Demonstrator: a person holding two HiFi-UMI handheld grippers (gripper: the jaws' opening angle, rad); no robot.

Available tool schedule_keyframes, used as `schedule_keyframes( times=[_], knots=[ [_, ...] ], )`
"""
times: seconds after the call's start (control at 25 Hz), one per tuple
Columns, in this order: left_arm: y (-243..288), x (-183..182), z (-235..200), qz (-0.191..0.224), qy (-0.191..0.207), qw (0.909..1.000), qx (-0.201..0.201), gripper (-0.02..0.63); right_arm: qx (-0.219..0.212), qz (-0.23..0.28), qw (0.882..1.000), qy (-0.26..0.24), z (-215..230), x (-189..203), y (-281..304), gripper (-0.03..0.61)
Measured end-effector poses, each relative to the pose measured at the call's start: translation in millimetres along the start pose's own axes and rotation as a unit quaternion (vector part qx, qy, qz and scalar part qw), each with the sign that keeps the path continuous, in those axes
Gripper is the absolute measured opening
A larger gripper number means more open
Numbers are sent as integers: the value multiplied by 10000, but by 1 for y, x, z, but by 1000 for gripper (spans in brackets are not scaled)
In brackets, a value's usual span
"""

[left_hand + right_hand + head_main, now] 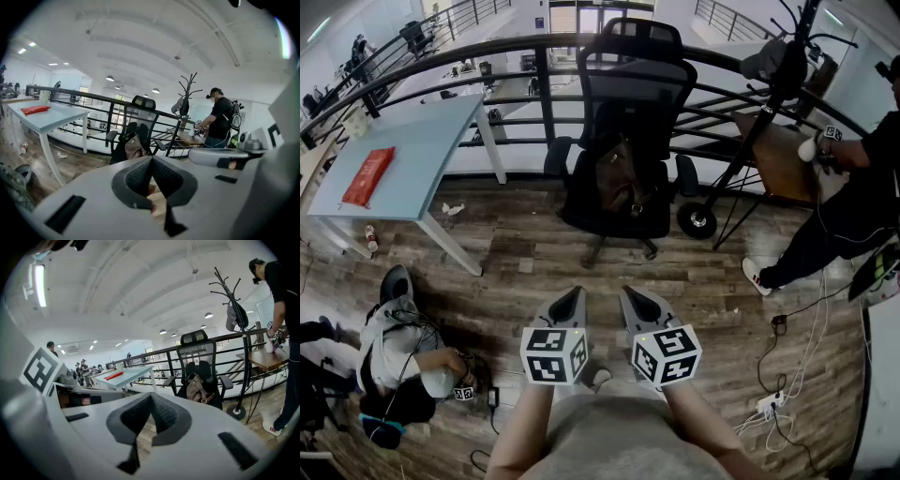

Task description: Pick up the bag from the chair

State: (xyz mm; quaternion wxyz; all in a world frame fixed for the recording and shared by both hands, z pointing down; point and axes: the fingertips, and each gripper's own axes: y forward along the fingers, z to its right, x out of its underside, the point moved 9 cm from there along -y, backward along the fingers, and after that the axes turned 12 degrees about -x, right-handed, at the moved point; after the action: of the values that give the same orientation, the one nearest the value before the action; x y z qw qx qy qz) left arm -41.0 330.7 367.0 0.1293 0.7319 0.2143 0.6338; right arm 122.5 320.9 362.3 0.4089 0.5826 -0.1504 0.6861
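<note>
- While I hold both tools low in front of my body, the left gripper (576, 293) has its jaws pressed together at the tips with nothing between them.
- The right gripper (628, 293) is the same: jaws closed tip to tip, empty.
- The one brown bag (619, 183) sits on the seat of the one black office chair (630, 89), leaning against its backrest, straight ahead of me and well apart from both grippers.
- Bare wooden floor (525, 253) lies between me and the chair, and nothing stands in that lane.
- Behind the chair runs a curved black railing (487, 52), closing off the far side.
- To the left of the chair is one pale blue table (422, 141) with one red packet (367, 176) on it; its near leg comes down beside the open lane.
- To the right of the chair is one black coat stand (766, 108), its round base near the chair's wheels, with a wooden desk (783, 159) just behind it.
- I count two other people: one standing person in black (853, 202) at the right by the desk, and one seated person (394, 352) low on the floor to my left.
- Cables and a power strip (766, 405) lie on the floor at my right.
</note>
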Motion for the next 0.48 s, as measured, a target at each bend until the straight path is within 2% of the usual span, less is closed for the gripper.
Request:
schedule_keyframes(
  times=[0.48],
  knots=[
    [2,-1,3,40,31,10000,-81,0,-23,167,9999,3,7,-1,0,0]
  ],
)
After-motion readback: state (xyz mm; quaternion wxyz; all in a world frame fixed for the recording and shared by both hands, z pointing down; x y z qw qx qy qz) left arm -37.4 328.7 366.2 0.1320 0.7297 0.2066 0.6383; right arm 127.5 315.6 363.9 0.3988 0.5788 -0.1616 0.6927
